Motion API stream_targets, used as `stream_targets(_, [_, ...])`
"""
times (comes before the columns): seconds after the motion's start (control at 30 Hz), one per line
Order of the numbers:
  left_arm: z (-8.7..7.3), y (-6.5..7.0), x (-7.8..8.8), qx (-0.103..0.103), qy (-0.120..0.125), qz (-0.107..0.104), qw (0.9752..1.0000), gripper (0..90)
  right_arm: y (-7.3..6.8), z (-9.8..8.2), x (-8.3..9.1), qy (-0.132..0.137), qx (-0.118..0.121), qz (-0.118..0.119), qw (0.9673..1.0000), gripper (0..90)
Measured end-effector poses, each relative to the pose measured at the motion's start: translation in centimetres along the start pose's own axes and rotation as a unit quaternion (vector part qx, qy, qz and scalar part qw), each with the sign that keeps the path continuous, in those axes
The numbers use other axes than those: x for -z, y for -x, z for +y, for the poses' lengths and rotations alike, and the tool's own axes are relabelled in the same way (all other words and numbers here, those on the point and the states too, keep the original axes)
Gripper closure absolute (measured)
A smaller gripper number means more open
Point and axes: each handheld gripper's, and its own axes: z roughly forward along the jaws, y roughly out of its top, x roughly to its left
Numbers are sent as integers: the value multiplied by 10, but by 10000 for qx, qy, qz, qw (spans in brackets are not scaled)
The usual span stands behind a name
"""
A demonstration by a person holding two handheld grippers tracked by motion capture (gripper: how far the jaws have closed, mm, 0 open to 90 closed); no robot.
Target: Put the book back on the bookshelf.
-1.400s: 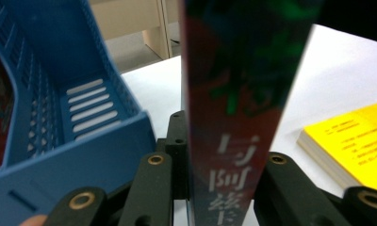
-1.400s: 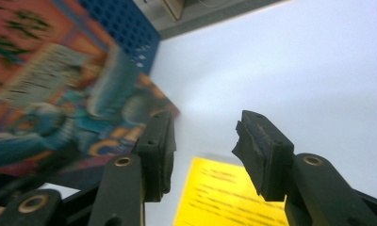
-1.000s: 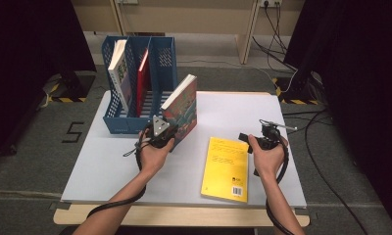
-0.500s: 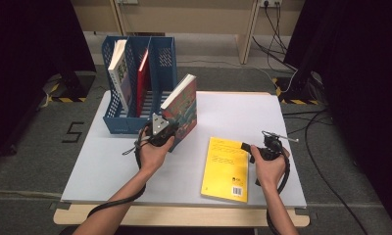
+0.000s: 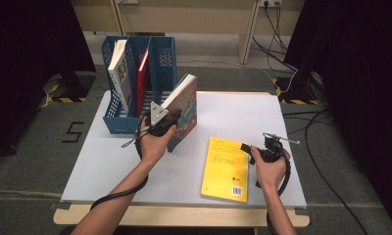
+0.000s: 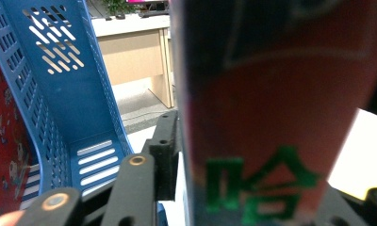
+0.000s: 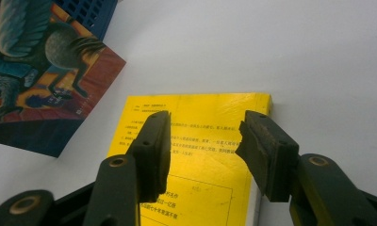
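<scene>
- While the illustrated book point(image 5: 184, 111) stands tilted on its lower edge just right of the blue file rack point(image 5: 160, 58), the left gripper point(image 5: 160, 128) sits at its near edge; its jaws have just been opening, and in the left gripper view the cover point(image 6: 281, 117) still lies between them, the one pad point(image 6: 164, 155) in view seemingly just clear of it.
- Judging by that tilt toward the rack's empty right slot, the book is probably meant to join the white book point(image 5: 119, 68) and red book point(image 5: 143, 78) already upright there.
- Right gripper point(image 5: 249, 149): jaws open and gripping nothing, poised above the far right corner of the yellow book point(image 7: 200, 155), which lies flat on the bench point(image 5: 262, 112), likely next to be lifted.
- Hard to tell: the left gripper's other jaw is hidden behind the cover, and the green lettering is blurred.
</scene>
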Motion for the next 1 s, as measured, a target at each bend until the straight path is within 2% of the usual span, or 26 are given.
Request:
stream_targets(0.1, [-1,-1,-1,14,61,26,10000,578,0,-2,1,2,-17,41,10000,518])
stream_targets(0.2, [0,-3,-1,-13,78,7,10000,572,1,-3,1,10,-61,39,10000,518])
stream_targets(0.27, [2,-3,-2,-16,58,-66,10000,597,2,-4,1,14,-85,34,10000,518])
stream_targets(0.33, [3,-3,-2,-106,25,-77,9999,635,3,-4,1,25,-66,35,10000,518])
stream_targets(0.43, [6,-3,-4,-86,40,-125,9999,656,2,-5,1,29,-119,44,9999,518])
stream_targets(0.6, [7,-1,-5,-129,5,-140,9998,707,4,-5,1,49,-59,26,10000,520])
stream_targets(0.7, [7,-1,-5,-45,4,-176,9998,727,5,-5,1,70,-12,-17,10000,522])
stream_targets(0.8, [7,-1,-5,-3,-14,-193,9998,733,4,-7,0,93,-73,-38,9999,523])
stream_targets(0.83, [7,-1,-5,-1,-24,-193,9998,734,5,-7,0,101,21,-56,9999,522])
stream_targets(0.87, [8,-1,-5,1,-39,-194,9998,735,4,-8,-1,90,-22,-25,10000,521])
stream_targets(1.0, [8,-1,-5,11,-50,-210,9998,737,4,-11,-4,78,51,-91,9999,521])
